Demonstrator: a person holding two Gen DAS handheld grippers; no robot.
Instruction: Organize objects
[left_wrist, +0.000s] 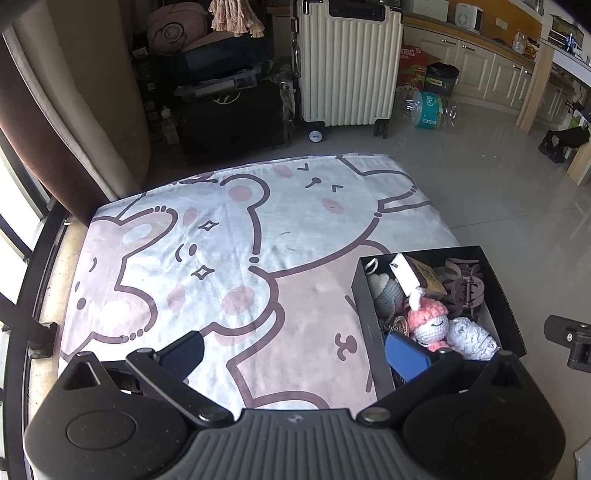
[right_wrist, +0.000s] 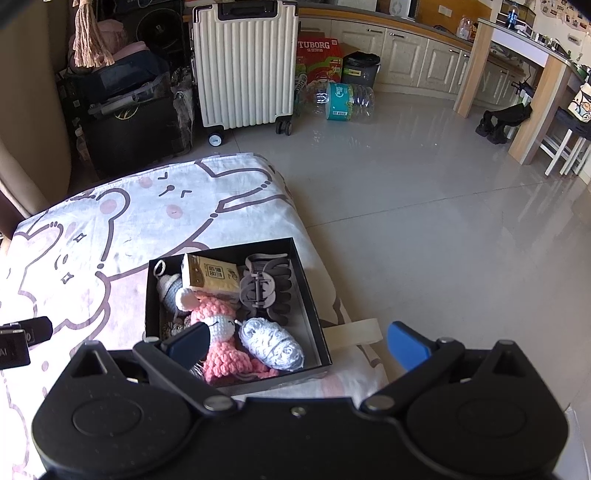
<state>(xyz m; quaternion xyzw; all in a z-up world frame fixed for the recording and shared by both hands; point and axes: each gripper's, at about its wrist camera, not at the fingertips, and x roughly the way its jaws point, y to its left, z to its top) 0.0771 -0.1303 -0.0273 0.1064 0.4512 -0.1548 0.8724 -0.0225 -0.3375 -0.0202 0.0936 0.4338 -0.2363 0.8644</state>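
Observation:
A black box (right_wrist: 317, 332) (left_wrist: 360, 295) sits at the right edge of the cartoon-print blanket (left_wrist: 221, 240). Inside lie a pink crocheted doll (right_wrist: 221, 325) (left_wrist: 430, 321), a white yarn bundle (right_wrist: 271, 343) (left_wrist: 471, 338), a grey hair claw (right_wrist: 264, 288) (left_wrist: 463, 286), a tan tissue pack (right_wrist: 210, 277) (left_wrist: 424, 277) and a grey knitted toy (right_wrist: 170, 288) (left_wrist: 384, 291). My right gripper (right_wrist: 295, 345) hovers open above the box's near edge, nothing between its fingers. My left gripper (left_wrist: 295, 350) stands open over bare blanket left of the box.
A cream suitcase (left_wrist: 349, 66) (right_wrist: 245, 66) and dark bags (left_wrist: 225, 110) stand beyond the blanket. Plastic bottles (right_wrist: 343, 98) and a bin (right_wrist: 360, 68) lie on the tiled floor (right_wrist: 424, 203) to the right. A curtain (left_wrist: 55, 122) and window rail flank the left.

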